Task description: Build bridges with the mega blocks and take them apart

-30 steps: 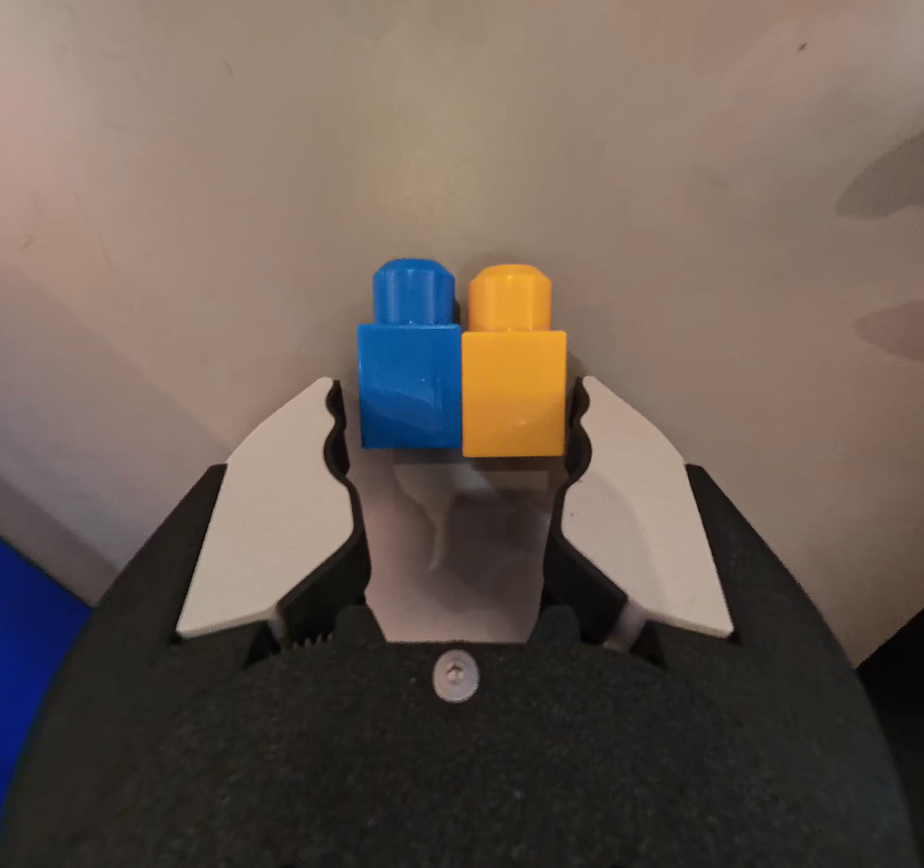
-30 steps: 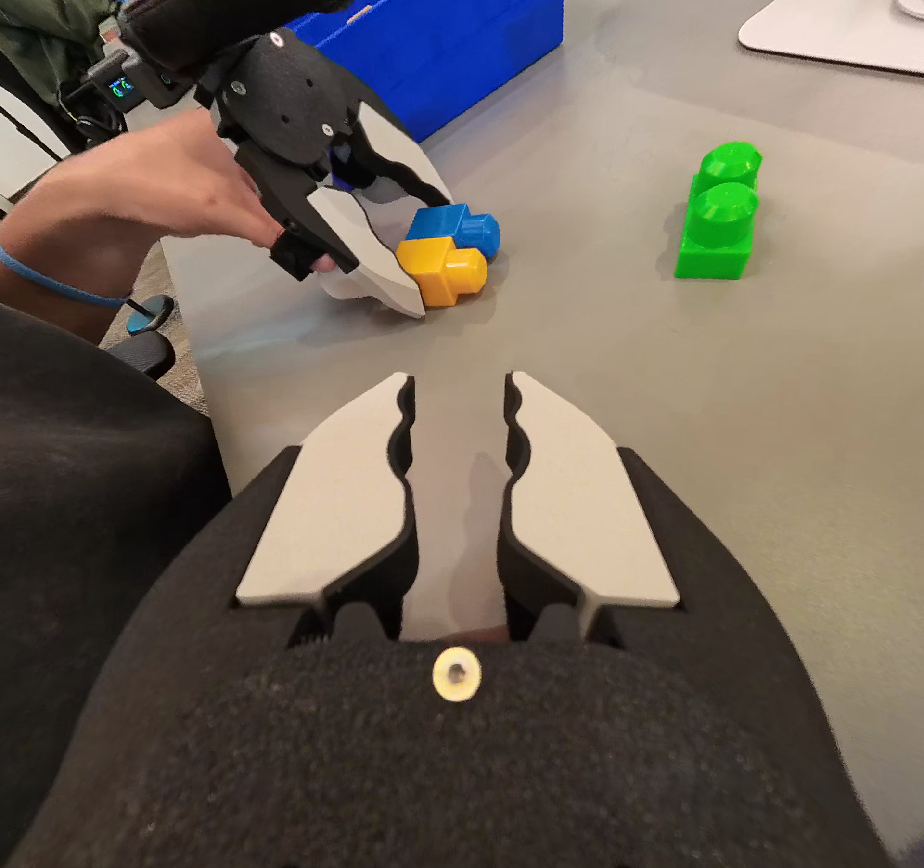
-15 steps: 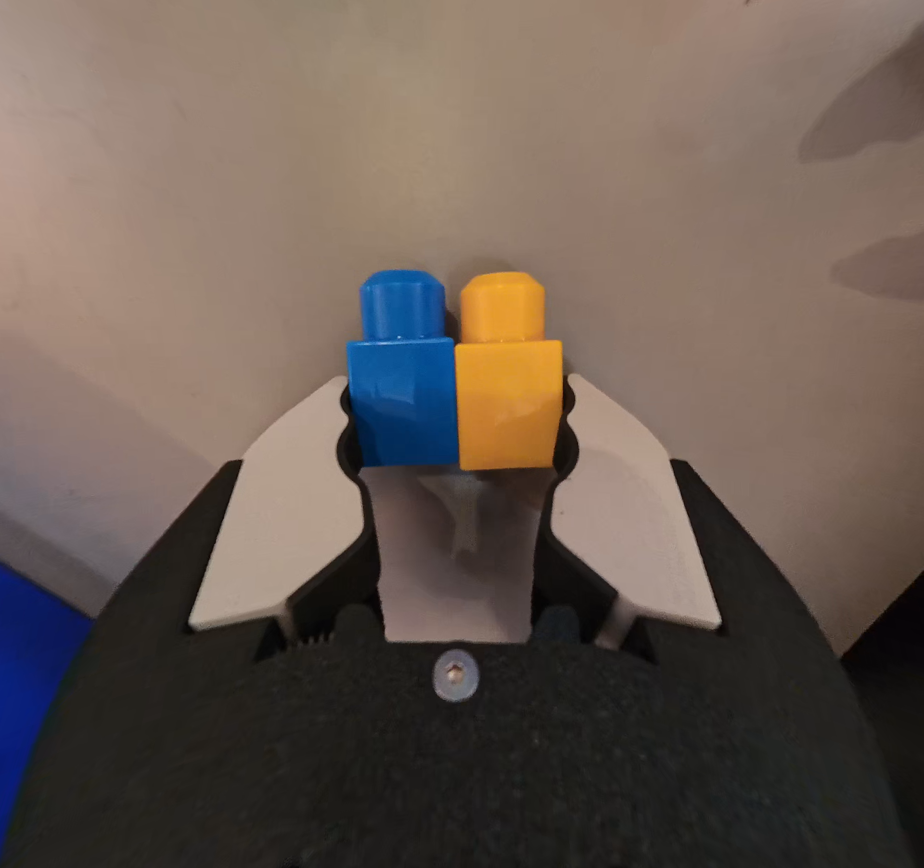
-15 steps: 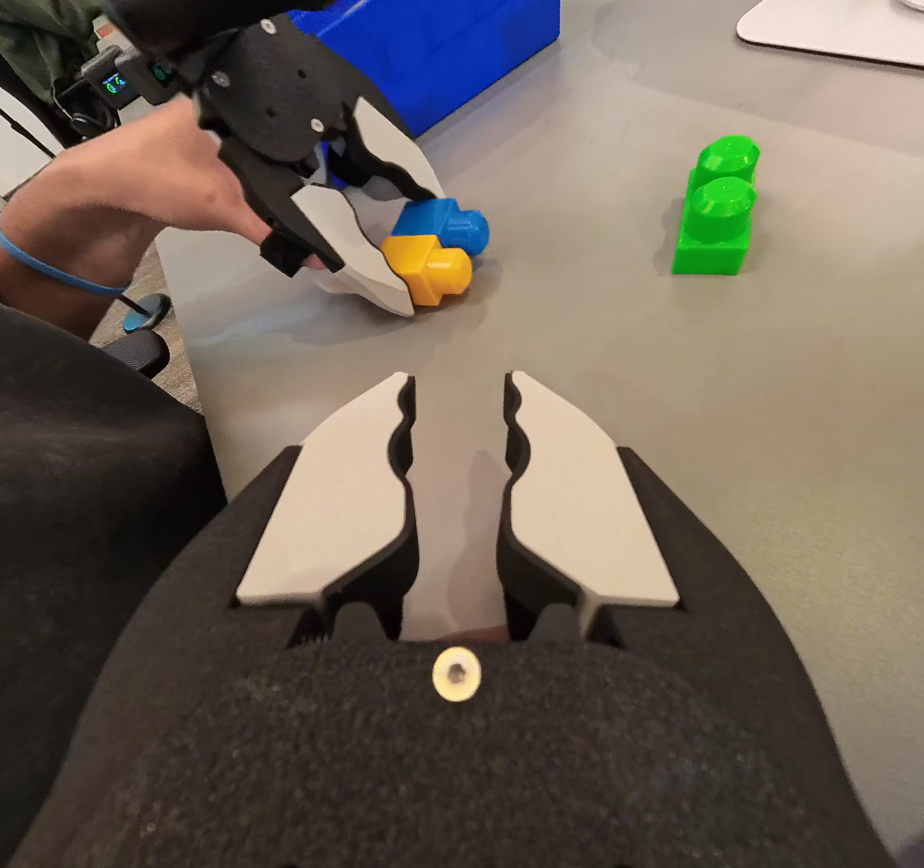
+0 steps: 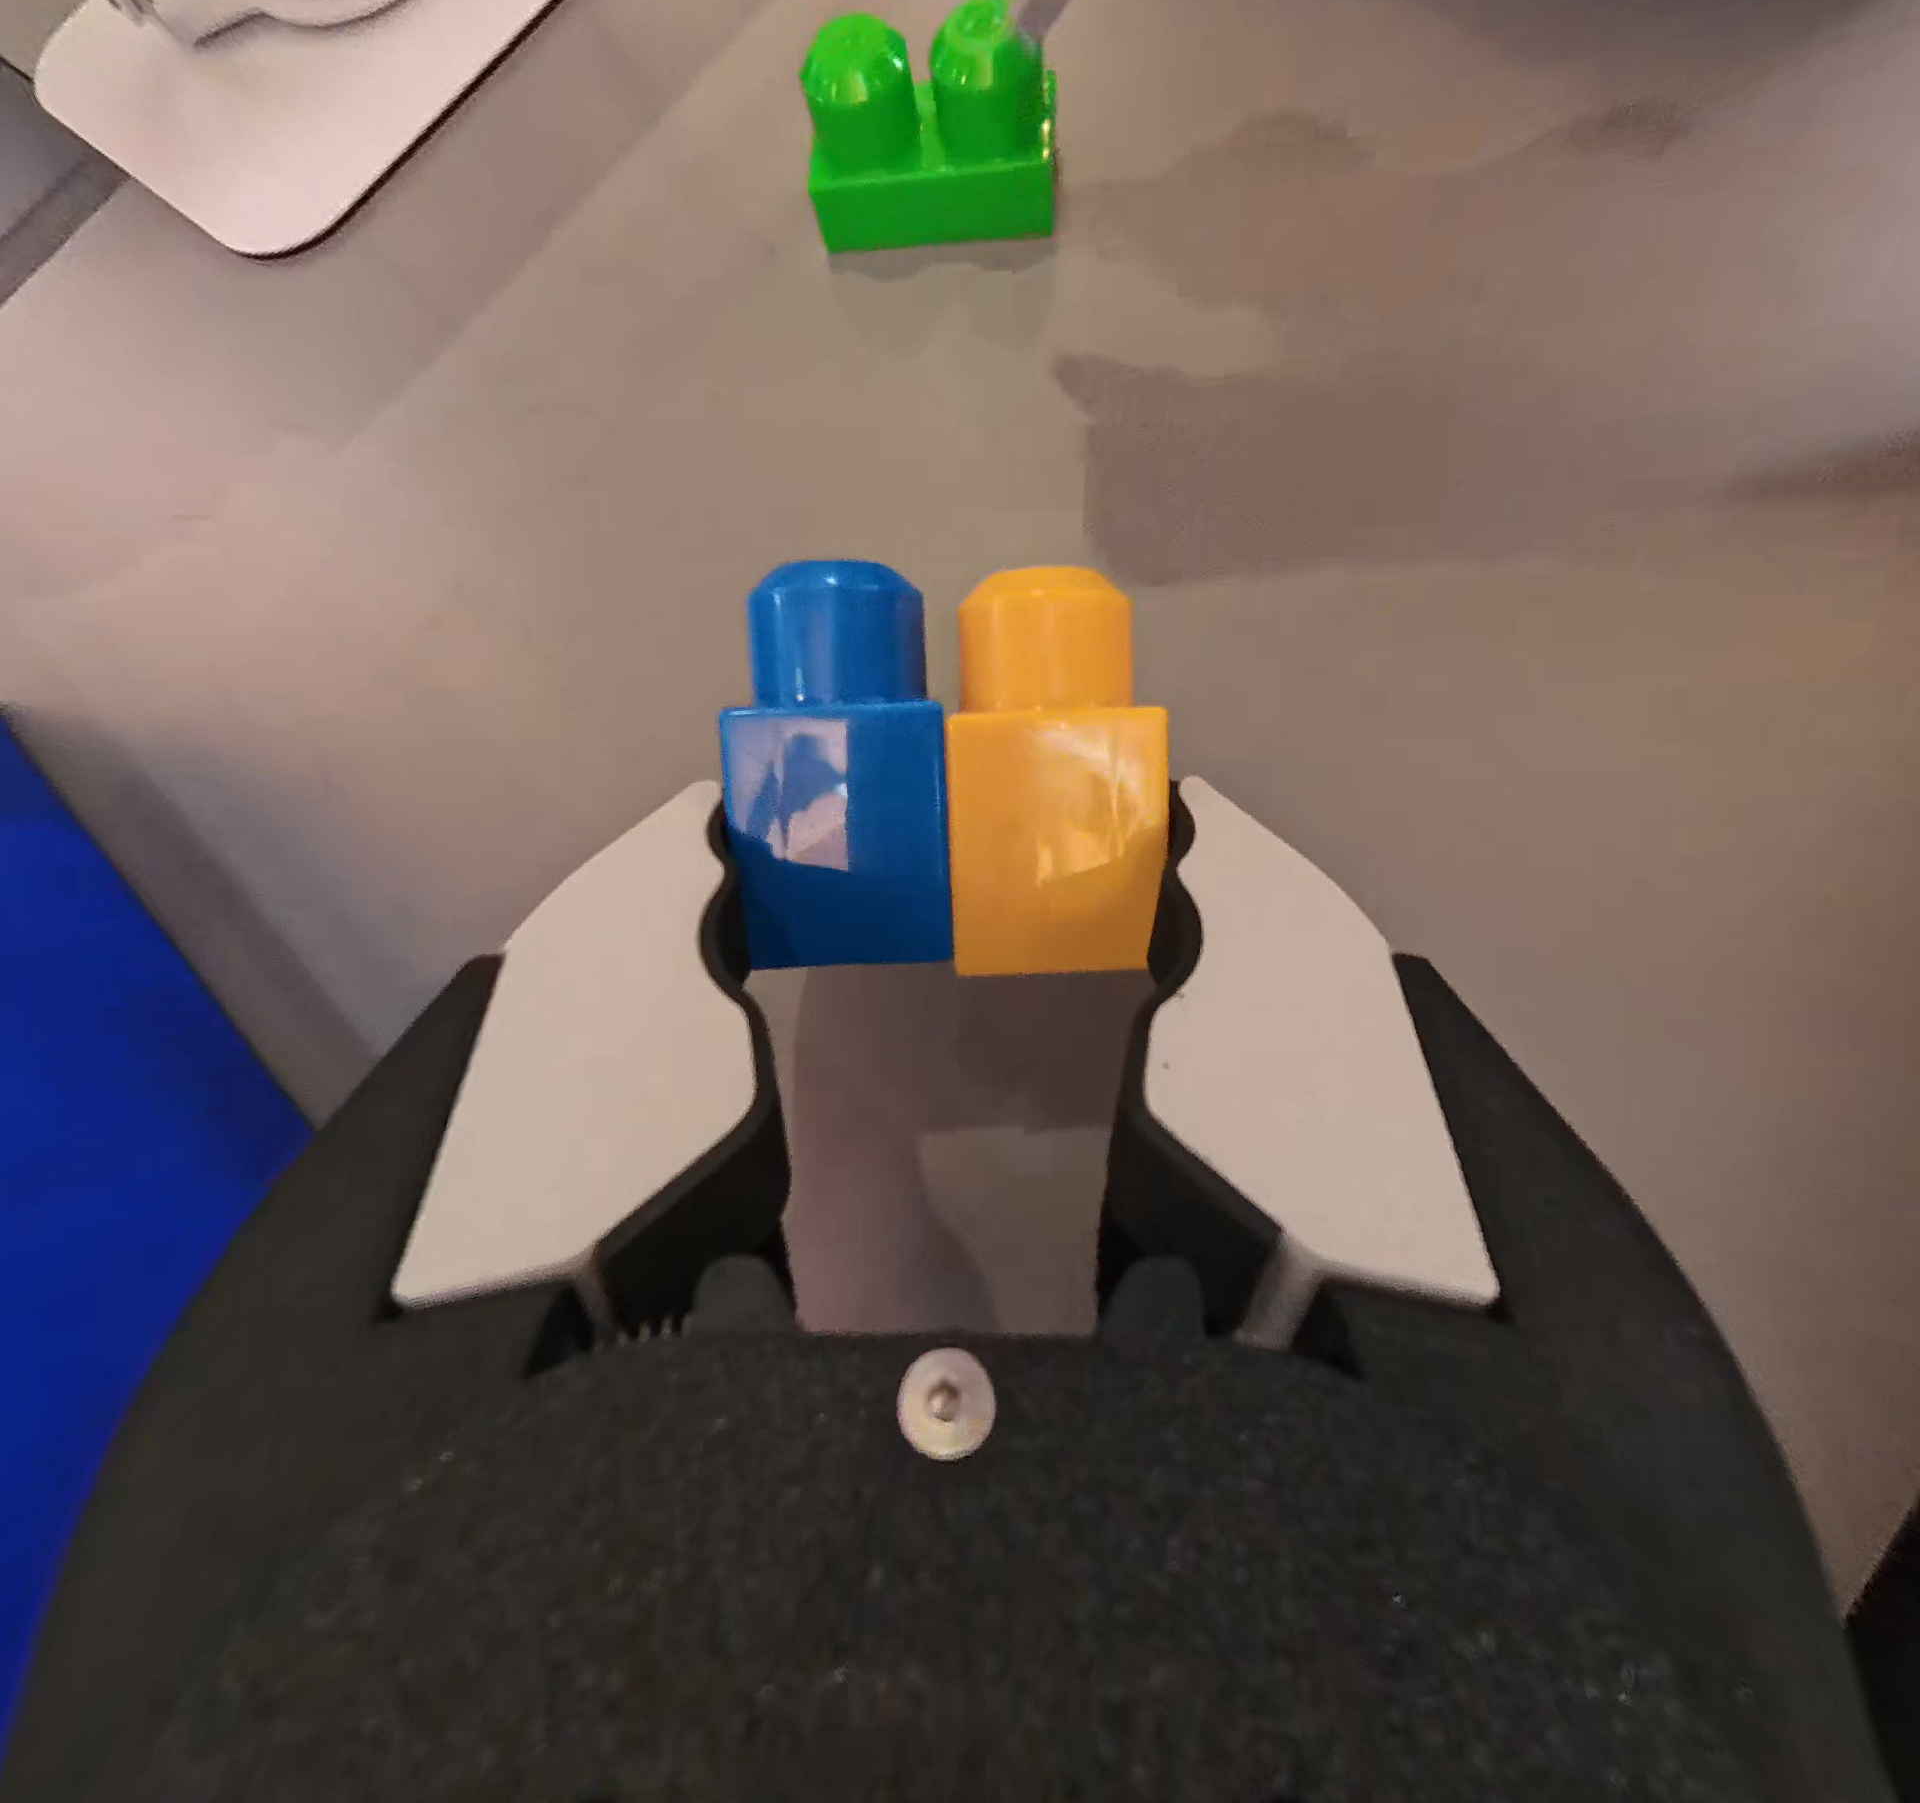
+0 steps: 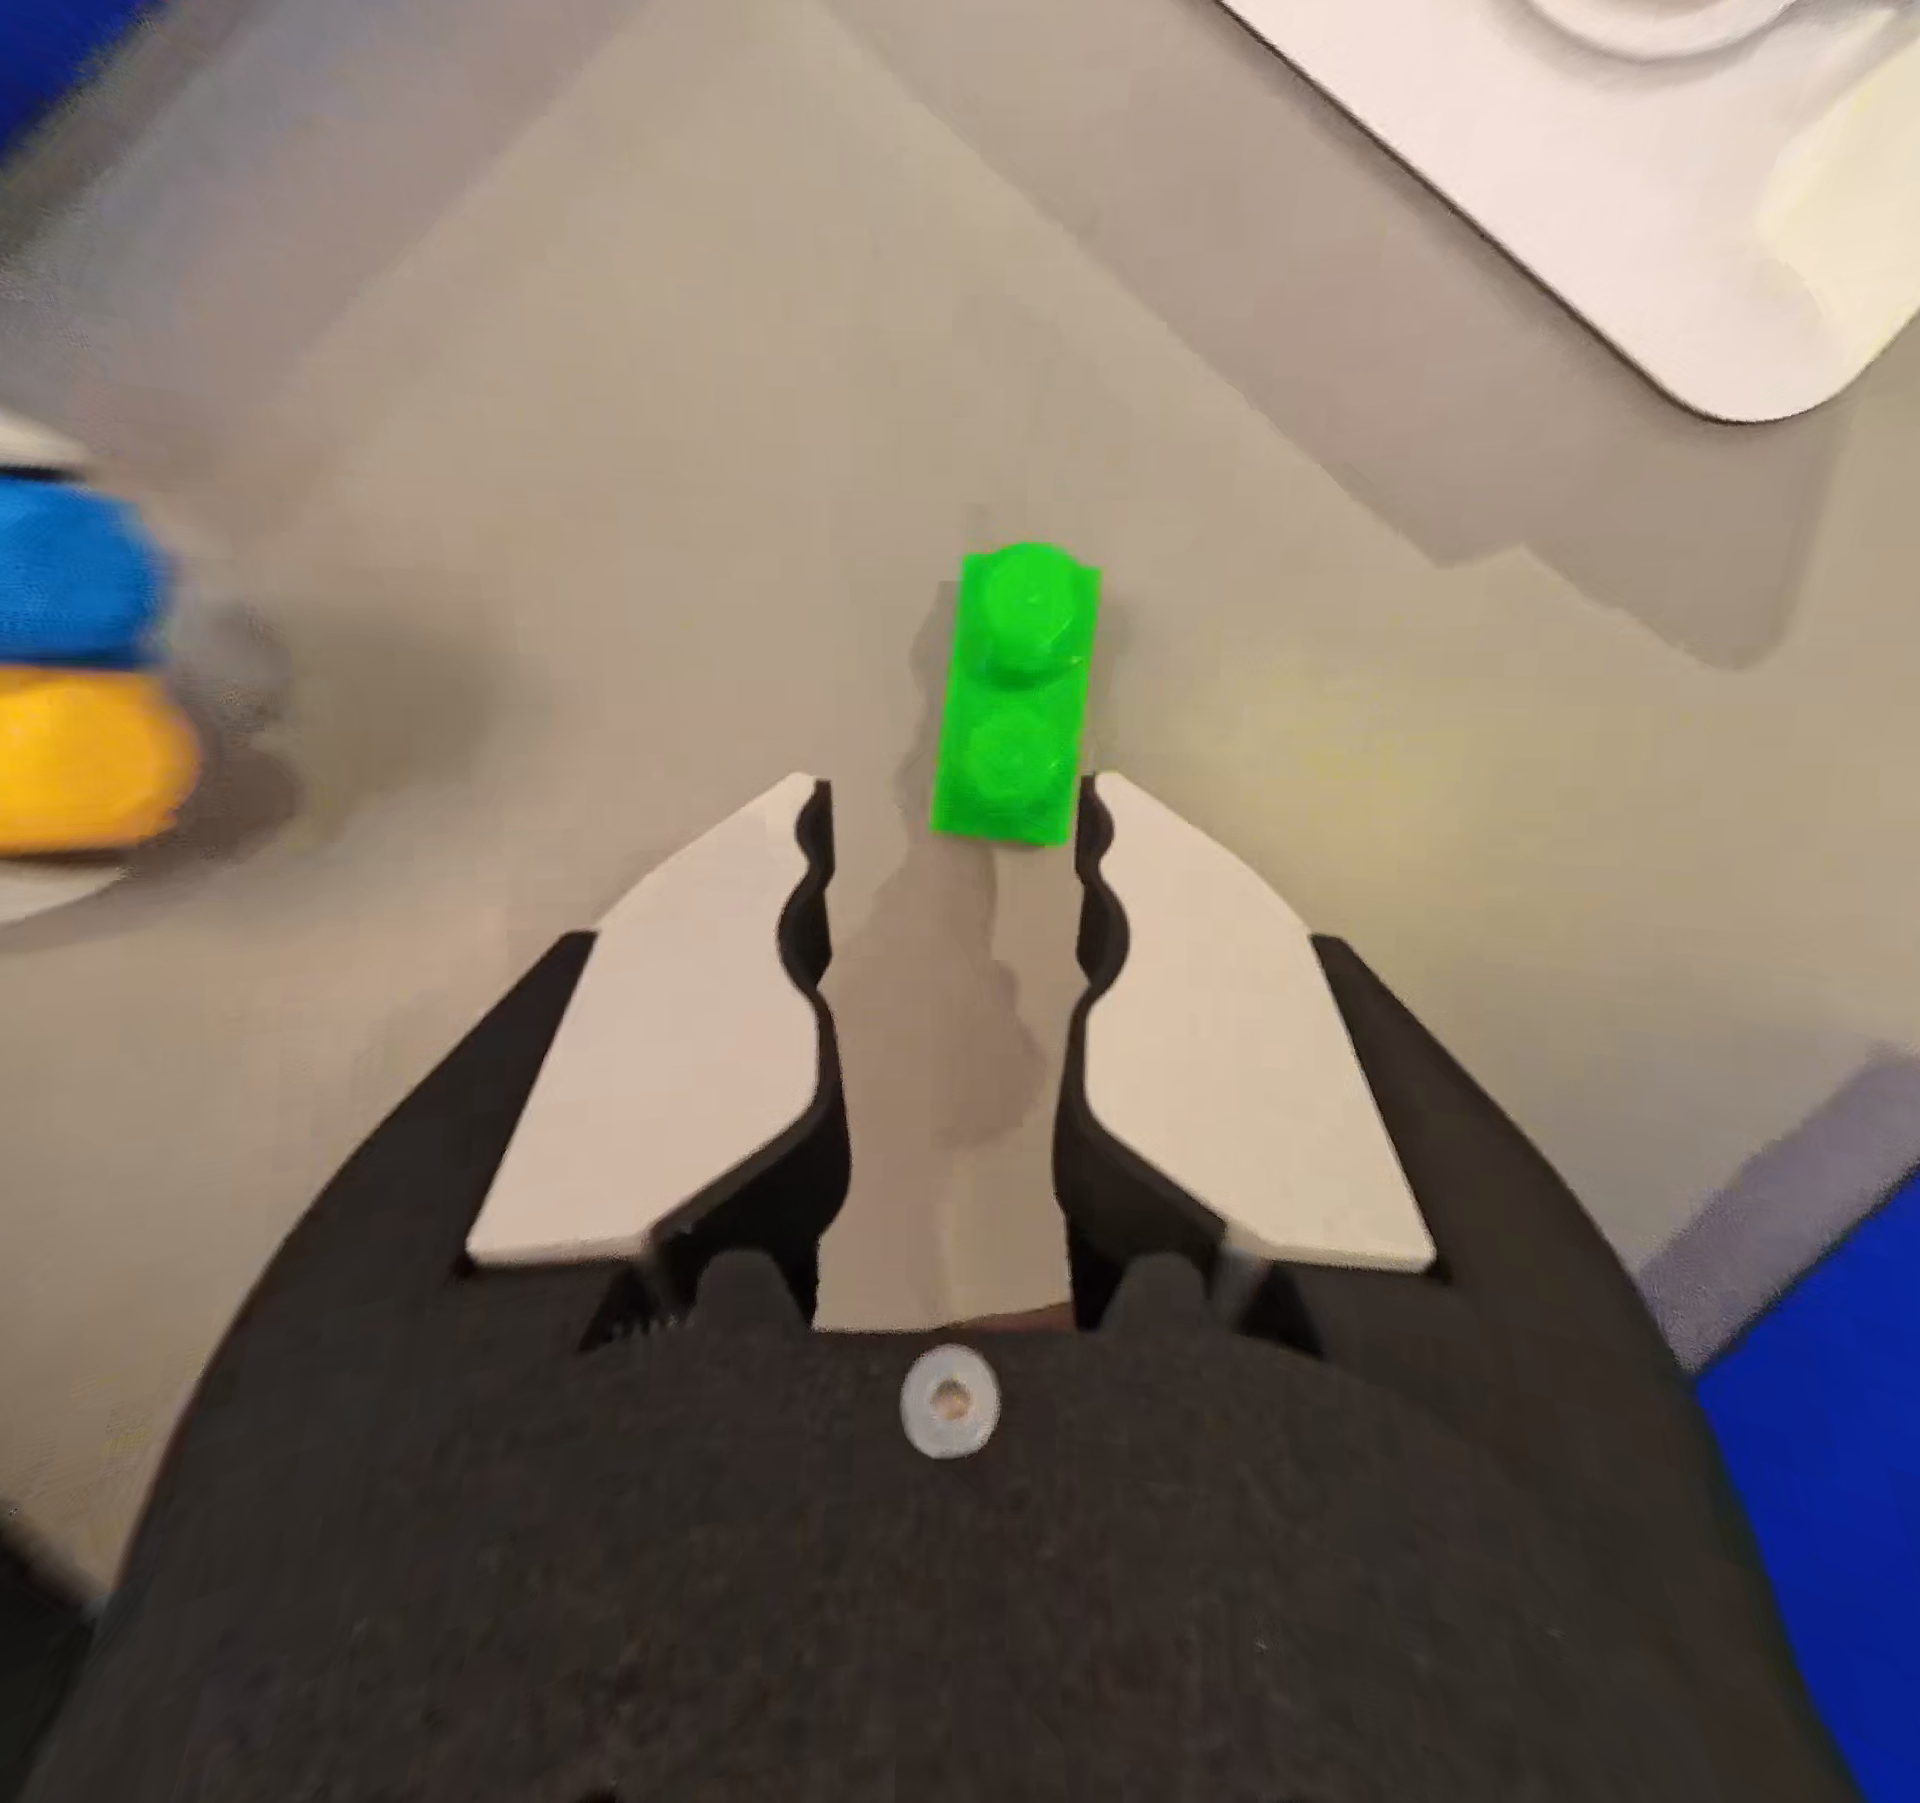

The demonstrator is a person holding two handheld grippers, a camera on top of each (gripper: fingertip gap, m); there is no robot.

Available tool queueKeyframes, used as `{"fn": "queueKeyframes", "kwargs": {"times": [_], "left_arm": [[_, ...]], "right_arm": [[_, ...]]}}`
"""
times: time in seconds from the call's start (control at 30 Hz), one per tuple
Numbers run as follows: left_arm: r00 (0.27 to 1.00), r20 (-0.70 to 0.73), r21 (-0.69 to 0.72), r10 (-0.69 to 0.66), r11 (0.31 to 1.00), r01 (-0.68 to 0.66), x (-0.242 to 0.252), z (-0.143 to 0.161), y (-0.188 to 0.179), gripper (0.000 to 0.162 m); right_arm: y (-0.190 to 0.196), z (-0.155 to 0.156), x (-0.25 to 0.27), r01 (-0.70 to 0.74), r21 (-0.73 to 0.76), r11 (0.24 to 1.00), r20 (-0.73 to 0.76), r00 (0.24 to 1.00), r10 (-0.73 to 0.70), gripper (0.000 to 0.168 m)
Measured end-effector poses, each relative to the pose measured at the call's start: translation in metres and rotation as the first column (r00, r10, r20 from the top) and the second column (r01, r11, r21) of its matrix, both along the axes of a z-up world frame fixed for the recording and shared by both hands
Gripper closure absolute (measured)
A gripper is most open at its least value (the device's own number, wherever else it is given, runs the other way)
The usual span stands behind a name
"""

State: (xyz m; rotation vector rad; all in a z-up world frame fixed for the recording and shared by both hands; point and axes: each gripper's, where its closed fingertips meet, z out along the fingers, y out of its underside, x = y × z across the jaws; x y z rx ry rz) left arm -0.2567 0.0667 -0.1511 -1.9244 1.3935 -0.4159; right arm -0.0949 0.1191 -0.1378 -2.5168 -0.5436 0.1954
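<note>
- Left gripper (image 5: 948,797) pinches two single-stud blocks side by side, one blue block (image 5: 836,818) and one yellow block (image 5: 1055,818), studs pointing away.
- One green block (image 5: 932,132) with two studs sits on the grey table (image 5: 416,506), well ahead.
- Right gripper (image 6: 954,797), jaws spread and empty, hovers over that green block (image 6: 1013,704), tips just short of its near end.
- One white base (image 6: 1507,143) lies at the far edge.

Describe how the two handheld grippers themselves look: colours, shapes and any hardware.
Both match. The left gripper and the right gripper each have a rough, matte black body, two flat pale grey fingers tapering to a point, wavy black inner pads, and a silver hex screw centred below the fingers. No cables, markings or sleeves show.
</note>
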Motion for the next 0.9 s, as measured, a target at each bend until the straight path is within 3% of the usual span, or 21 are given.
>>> {"fn": "queueKeyframes", "kwargs": {"times": [0.07,0.2,0.27,0.37,0.4,0.47,0.57,0.7,0.83,0.9], "left_arm": [[1.0,0.03,0.003,-0.006,1.0,0.005,0.001,0.0,-0.004,0.087],[0.998,0.057,0.027,-0.023,0.999,0.022,0.0,0.004,-0.006,0.087],[0.997,0.068,0.032,-0.025,0.999,0.023,-0.002,0.006,-0.004,0.087],[0.994,0.098,0.017,-0.041,0.999,0.039,-0.003,0.008,-0.002,0.087],[0.993,0.103,0.016,-0.05,0.999,0.048,-0.003,0.009,-0.002,0.087],[0.991,0.113,0.025,-0.066,0.998,0.064,-0.003,0.011,0.0,0.087],[0.989,0.122,0.037,-0.084,0.996,0.08,-0.002,0.017,0.004,0.087],[0.985,0.117,0.062,-0.125,0.991,0.118,0.01,0.025,0.012,0.087],[0.975,0.072,0.139,-0.209,0.97,0.197,0.034,0.034,0.023,0.087],[0.967,0.041,0.174,-0.25,0.955,0.239,0.051,0.036,0.03,0.087]], "right_arm": [[0.018,-0.023,0.008,0.033,-0.05,0.998,0.139,0.99,-0.026,0.124],[0.027,-0.05,0.001,0.049,-0.144,0.988,0.17,0.985,-0.024,0.125],[0.032,-0.052,-0.001,0.056,-0.137,0.989,0.171,0.985,-0.032,0.134],[0.032,-0.042,-0.002,0.009,-0.099,0.995,0.166,0.986,0.008,0.134],[0.03,-0.033,-0.006,-0.011,-0.063,0.998,0.109,0.994,0.018,0.134],[0.022,-0.007,-0.016,0.0,-0.015,1.0,-0.145,0.989,-0.003,0.134],[0.005,0.038,-0.025,0.017,0.019,1.0,-0.582,0.813,-0.003,0.134],[-0.009,0.053,-0.011,0.039,0.045,0.998,-0.712,0.702,0.004,0.134],[-0.019,0.075,-0.033,-0.045,0.042,0.998,-0.842,0.536,0.06,0.134],[-0.017,0.068,-0.048,-0.071,0.022,0.997,-0.823,0.565,0.059,0.134]]}}
